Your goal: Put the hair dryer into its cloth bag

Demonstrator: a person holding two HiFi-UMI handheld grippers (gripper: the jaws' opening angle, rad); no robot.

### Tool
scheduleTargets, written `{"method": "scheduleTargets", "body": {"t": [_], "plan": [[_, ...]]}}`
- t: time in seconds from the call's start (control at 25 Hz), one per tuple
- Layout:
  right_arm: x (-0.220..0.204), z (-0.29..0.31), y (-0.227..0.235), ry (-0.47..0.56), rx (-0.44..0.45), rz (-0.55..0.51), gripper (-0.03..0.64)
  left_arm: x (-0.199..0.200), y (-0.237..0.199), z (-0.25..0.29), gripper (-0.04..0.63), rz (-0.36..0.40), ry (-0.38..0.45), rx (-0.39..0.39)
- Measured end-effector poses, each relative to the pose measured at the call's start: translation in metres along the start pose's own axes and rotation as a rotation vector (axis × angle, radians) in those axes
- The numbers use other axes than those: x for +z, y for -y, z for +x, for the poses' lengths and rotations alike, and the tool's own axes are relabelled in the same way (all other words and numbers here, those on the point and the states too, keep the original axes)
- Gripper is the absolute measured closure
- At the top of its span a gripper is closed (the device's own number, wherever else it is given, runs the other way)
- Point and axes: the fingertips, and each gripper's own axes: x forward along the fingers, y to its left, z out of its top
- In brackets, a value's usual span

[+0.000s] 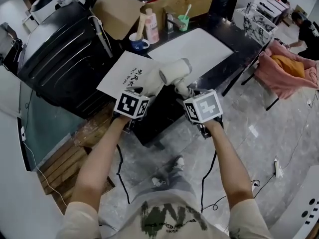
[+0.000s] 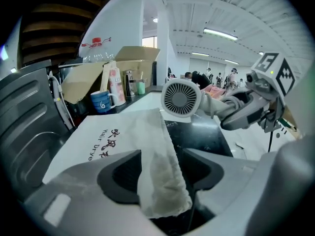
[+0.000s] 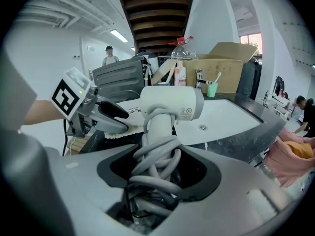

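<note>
The white cloth bag [image 1: 125, 73] with dark lettering lies flat on the black counter [image 1: 234, 46]. My left gripper [image 1: 143, 90] is shut on its near edge, and the cloth [image 2: 158, 181] hangs pinched between the jaws. The white hair dryer [image 1: 174, 73] is held up just right of the bag, its barrel level. My right gripper [image 1: 187, 91] is shut on its handle, which is wrapped in grey cord [image 3: 156, 156]. In the left gripper view the dryer's round grille [image 2: 180, 98] faces the bag's edge. The two grippers are close together.
A white sink basin [image 1: 199, 46] lies beyond the dryer. A blue mug [image 1: 138, 42], pink bottle [image 1: 151, 26], green cup [image 1: 183, 22] and cardboard box [image 1: 164, 4] stand at the counter's back. A black suitcase [image 1: 60, 59] is at left, a pink-draped chair [image 1: 291, 68] at right.
</note>
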Motion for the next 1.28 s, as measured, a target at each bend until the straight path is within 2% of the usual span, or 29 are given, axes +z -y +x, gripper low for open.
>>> {"method": "scheduleTargets", "body": {"t": [0.08, 0.24, 0.44, 0.76, 1.28], "plan": [[-0.003, -0.002, 0.001, 0.001, -0.001, 0.011, 0.372, -0.002, 0.000, 0.004, 0.331, 0.008, -0.022, -0.002], [-0.008, -0.007, 0.002, 0.002, -0.002, 0.020, 0.373, -0.002, -0.003, 0.005, 0.465, 0.021, -0.036, 0.032], [-0.010, -0.010, 0.004, 0.003, -0.001, 0.024, 0.371, -0.006, -0.007, 0.009, 0.546, 0.028, -0.059, 0.058], [-0.010, -0.010, 0.004, 0.012, 0.017, 0.020, 0.371, 0.008, -0.017, -0.004, 0.568, -0.019, -0.003, 0.051], [-0.005, -0.017, 0.007, 0.025, 0.023, 0.012, 0.371, 0.053, -0.041, -0.036, 0.568, -0.009, 0.120, 0.108]]}}
